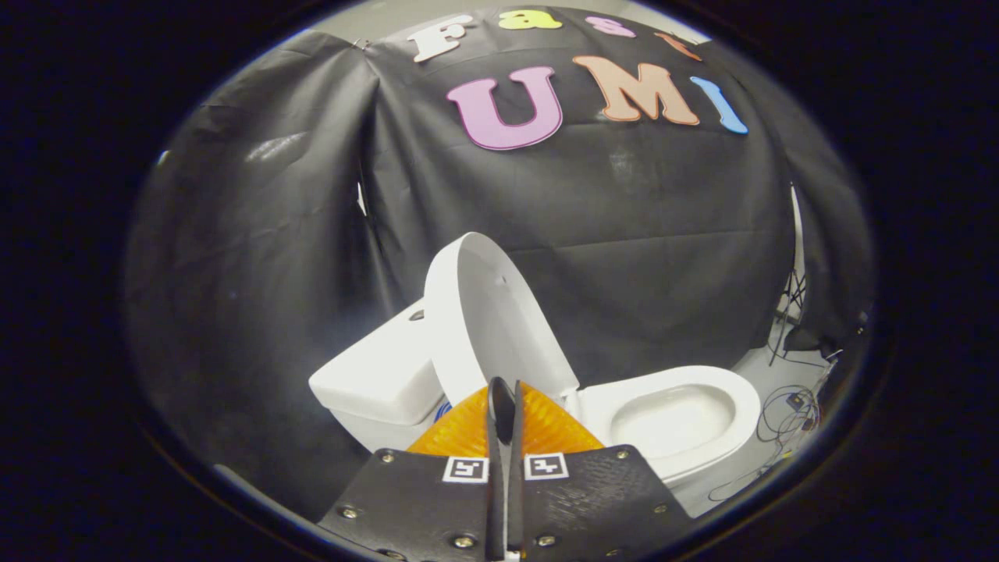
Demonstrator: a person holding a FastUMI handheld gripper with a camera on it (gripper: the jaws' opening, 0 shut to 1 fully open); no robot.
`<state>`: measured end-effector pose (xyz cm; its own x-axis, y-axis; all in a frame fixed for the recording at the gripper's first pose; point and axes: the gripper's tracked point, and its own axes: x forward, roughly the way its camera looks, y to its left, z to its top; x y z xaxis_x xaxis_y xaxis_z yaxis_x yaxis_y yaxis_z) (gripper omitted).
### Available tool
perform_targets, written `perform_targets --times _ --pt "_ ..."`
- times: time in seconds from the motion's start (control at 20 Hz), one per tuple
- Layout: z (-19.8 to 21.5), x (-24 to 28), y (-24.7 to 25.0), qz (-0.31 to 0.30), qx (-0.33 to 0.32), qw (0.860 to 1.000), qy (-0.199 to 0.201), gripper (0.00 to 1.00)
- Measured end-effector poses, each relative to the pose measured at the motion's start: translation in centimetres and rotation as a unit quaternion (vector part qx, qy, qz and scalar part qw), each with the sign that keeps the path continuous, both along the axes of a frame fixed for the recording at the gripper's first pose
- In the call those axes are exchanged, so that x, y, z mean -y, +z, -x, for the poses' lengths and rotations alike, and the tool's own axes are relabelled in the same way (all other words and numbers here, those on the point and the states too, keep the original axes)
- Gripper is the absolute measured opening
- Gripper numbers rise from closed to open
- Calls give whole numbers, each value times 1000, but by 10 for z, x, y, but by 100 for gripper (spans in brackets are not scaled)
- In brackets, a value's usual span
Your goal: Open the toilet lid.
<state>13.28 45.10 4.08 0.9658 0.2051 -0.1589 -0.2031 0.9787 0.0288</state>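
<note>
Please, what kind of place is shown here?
Probably a mock bathroom in a test booth: a toilet with lid raised, black cloth wall, loose cables. The gripper is shut, empty.

The white toilet lid (pixel 488 320) stood raised, nearly upright and tipped back toward the white tank (pixel 378 375) on the left, its smooth inner face turned toward the bowl. A couple of small bumpers dotted that face (hard to make out clearly). To the right lay the white toilet seat (pixel 675 421), down and flat, ringing the open oval of the bowl. The lid's lower end met the seat at the hinge, near the closed fingertips of the gripper (pixel 505 394).
</note>
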Motion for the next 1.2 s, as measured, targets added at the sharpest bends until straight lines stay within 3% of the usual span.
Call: perform_targets --times 0.05,0.1,0.2,0.3,0.4,0.45,0.6,0.8,1.1,1.2 --pt "3 -1 -5 -7 -13 1000 4 3" --pt "4 0 -1 -20 -7 1000 9 17" --pt "8 -3 -5 -32 -19 999 28 17" --pt "22 -4 7 -48 -12 998 48 26" --pt "36 2 25 -60 9 996 64 22" --pt "42 8 34 -60 21 996 65 27" --pt "48 27 45 -48 38 996 71 55" --pt "45 80 54 -13 52 997 47 84" --pt "23 167 67 34 83 996 1 100" --pt "16 200 69 47 88 995 -21 99"
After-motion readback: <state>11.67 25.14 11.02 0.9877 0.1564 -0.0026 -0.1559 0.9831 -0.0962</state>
